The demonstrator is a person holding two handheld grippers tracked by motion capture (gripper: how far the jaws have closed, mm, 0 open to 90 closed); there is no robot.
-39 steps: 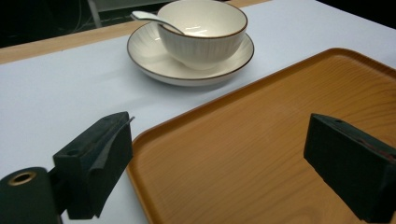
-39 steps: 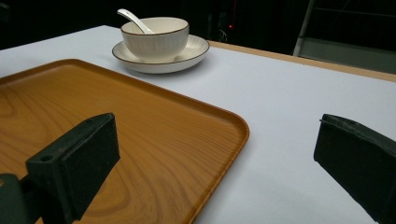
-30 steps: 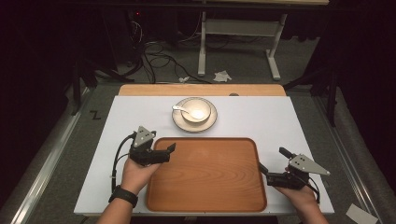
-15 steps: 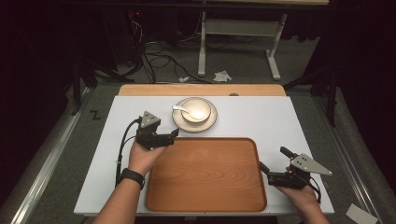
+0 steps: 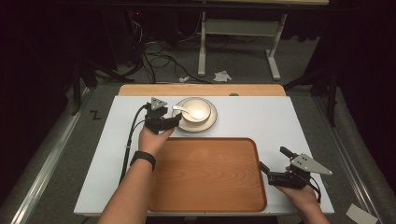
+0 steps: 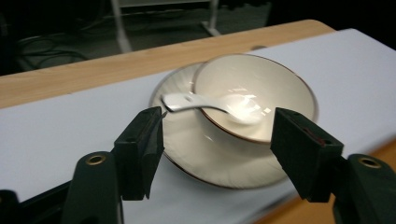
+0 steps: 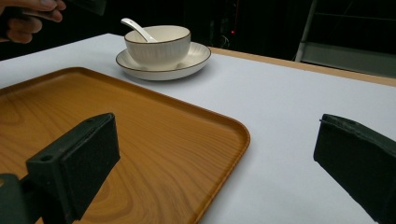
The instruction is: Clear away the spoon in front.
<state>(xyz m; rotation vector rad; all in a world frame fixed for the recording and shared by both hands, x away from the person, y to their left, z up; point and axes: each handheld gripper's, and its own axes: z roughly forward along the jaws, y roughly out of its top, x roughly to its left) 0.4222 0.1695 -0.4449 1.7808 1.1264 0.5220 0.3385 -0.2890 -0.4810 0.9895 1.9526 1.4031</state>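
Light falls from overhead onto the white table (image 5: 261,116), bright against a room sunk in darkness. The bowl (image 6: 254,95) carries a glare patch and looks smeared with motion blur; the near jaws are soft, out of focus.

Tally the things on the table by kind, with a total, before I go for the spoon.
Bowl: 1
Saucer plate: 1
Spoon: 1
Wooden tray: 1
Total: 4
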